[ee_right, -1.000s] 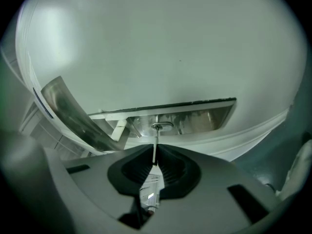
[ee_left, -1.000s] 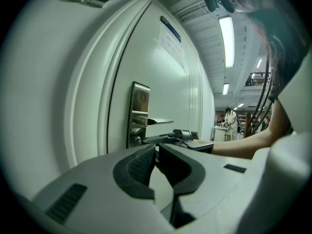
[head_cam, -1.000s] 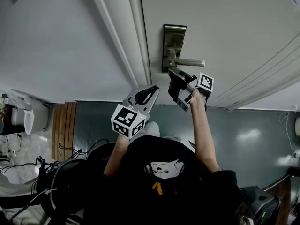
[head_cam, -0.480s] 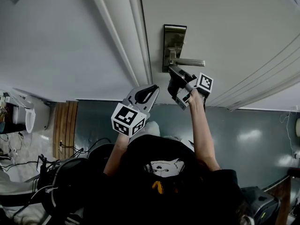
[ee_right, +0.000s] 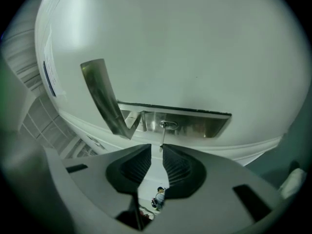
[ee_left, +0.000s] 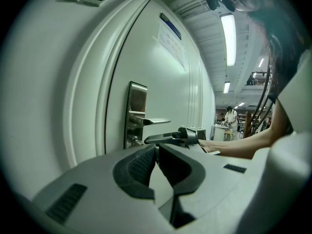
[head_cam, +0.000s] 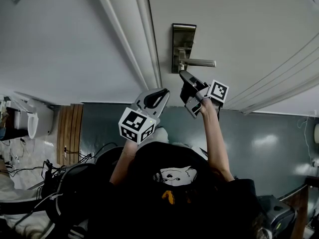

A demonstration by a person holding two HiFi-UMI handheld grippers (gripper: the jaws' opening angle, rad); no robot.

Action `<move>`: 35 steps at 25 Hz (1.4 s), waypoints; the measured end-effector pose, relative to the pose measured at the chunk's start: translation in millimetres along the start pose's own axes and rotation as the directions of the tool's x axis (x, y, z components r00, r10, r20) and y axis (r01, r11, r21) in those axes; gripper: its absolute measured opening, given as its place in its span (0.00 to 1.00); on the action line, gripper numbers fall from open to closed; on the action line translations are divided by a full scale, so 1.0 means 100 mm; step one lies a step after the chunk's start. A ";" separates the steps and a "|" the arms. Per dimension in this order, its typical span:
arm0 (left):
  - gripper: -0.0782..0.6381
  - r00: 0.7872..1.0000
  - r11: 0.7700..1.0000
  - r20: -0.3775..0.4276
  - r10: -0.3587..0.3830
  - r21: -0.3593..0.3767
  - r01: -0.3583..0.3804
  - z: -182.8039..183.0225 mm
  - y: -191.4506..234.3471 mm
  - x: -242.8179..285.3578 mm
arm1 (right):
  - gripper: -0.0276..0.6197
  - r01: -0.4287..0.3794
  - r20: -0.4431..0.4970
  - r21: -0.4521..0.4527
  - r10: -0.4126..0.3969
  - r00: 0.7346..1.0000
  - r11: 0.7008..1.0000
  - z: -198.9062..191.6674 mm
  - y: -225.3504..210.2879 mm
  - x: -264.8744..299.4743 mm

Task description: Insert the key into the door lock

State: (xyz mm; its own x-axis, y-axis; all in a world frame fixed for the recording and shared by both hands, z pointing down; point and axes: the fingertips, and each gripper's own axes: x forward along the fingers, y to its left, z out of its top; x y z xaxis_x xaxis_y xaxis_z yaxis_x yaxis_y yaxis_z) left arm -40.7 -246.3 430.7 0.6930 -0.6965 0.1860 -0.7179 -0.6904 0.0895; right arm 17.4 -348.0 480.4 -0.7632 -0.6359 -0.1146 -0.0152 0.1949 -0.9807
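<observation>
A steel lock plate (head_cam: 181, 44) with a lever handle (head_cam: 199, 62) is on the white door (head_cam: 239, 24). In the right gripper view a thin key (ee_right: 163, 135) sticks out of the keyhole (ee_right: 168, 125). Its tail end lies just between the tips of my right gripper (ee_right: 156, 148). A narrow gap of door shows beside the key, so those jaws stand slightly apart. In the head view my right gripper (head_cam: 182, 74) points at the plate's lower end. My left gripper (head_cam: 160, 92) hangs back to the left, shut and empty, with the lock plate (ee_left: 136, 113) ahead of it.
The door frame moulding (head_cam: 142, 39) runs beside the lock, with plain wall (head_cam: 60, 44) to its left. Grey floor (head_cam: 269, 138) lies below. Cables and equipment (head_cam: 45, 183) clutter the floor at the left. A person (ee_left: 229, 116) stands far down the hall.
My right gripper has eased back a little from the lock plate. The view has shifted slightly. The left gripper has hardly moved.
</observation>
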 end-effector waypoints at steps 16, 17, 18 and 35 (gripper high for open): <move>0.15 1.000 0.999 -0.012 0.002 -0.043 -0.002 0.07 -0.39 -0.02 | 0.13 0.062 -0.049 -0.267 -0.078 0.996 0.962 -0.46 0.53 -0.74; 0.15 1.000 0.999 -0.014 0.002 -0.044 -0.003 0.05 -0.43 -0.02 | 0.13 0.074 -0.046 -0.278 -0.090 0.995 0.958 -0.48 0.53 -0.81; 0.15 1.000 0.999 -0.016 0.003 -0.044 -0.004 0.04 -0.48 -0.03 | 0.13 0.086 -0.043 -0.292 -0.103 0.994 0.952 -0.50 0.54 -0.88; 0.15 0.994 0.999 -0.101 0.048 -0.010 -0.049 -0.13 -1.16 -0.35 | 0.09 0.100 -0.086 -0.421 -0.150 0.985 0.901 -1.01 0.58 -1.57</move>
State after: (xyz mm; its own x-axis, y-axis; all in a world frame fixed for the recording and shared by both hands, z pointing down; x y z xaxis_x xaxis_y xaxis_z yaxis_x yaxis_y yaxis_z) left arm 17.8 -139.5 426.7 0.6477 -0.7054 0.2880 -0.7516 -0.6535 0.0897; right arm 71.1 -161.9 457.1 -0.8051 -0.5912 0.0477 -0.3622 0.4264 -0.8289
